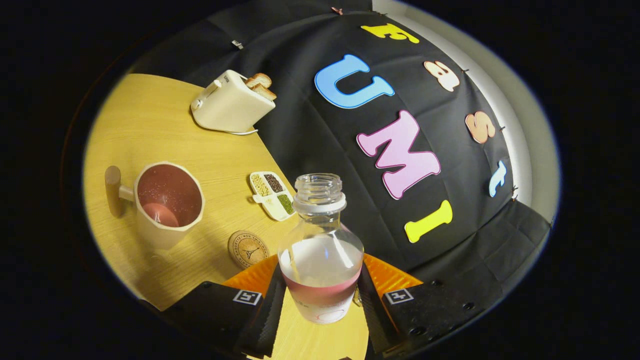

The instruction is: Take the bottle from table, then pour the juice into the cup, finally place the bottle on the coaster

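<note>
The tool (320,295) is clenched on the bottle (320,250) — both black fingers (270,310) press against its lower sides, with the orange backs of the fingers showing behind. The bottle is clear, uncapped and a little pink juice sits in its base. Just beyond the left finger lies the round cork coaster (247,248) on the wooden table (150,115). Further left stands the cup (167,202), pink juice in its bottom and its handle pointing away from the bottle. Between cup and wall rests a small divided dish (273,195) of grains — and near the table's far edge stands a cream toaster (231,102) with toast in it.
</note>
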The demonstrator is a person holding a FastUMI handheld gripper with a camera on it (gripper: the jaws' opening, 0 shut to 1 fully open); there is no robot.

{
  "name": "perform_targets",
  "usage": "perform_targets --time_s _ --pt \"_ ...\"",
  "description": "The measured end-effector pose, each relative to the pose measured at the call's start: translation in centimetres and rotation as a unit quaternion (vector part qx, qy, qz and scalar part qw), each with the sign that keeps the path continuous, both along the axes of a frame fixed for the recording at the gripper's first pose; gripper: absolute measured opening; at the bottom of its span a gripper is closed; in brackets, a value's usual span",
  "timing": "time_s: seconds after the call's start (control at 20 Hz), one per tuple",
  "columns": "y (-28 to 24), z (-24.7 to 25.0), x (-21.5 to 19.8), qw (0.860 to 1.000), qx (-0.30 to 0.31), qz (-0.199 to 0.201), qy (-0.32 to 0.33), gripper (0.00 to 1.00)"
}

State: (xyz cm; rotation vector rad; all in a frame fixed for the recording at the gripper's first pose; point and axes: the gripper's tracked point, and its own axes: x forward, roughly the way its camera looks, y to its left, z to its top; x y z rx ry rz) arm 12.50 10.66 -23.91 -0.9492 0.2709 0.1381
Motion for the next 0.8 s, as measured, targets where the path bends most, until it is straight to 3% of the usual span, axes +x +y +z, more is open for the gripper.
perform_targets --time_s 0.25,0.8 --pt "0.7 -0.4 0.2 0.999 -0.041 0.015 -0.001 0.74" --pt "4.6 -2.9 -0.1 0.976 -0.162 0.142 -0.009 0.73"
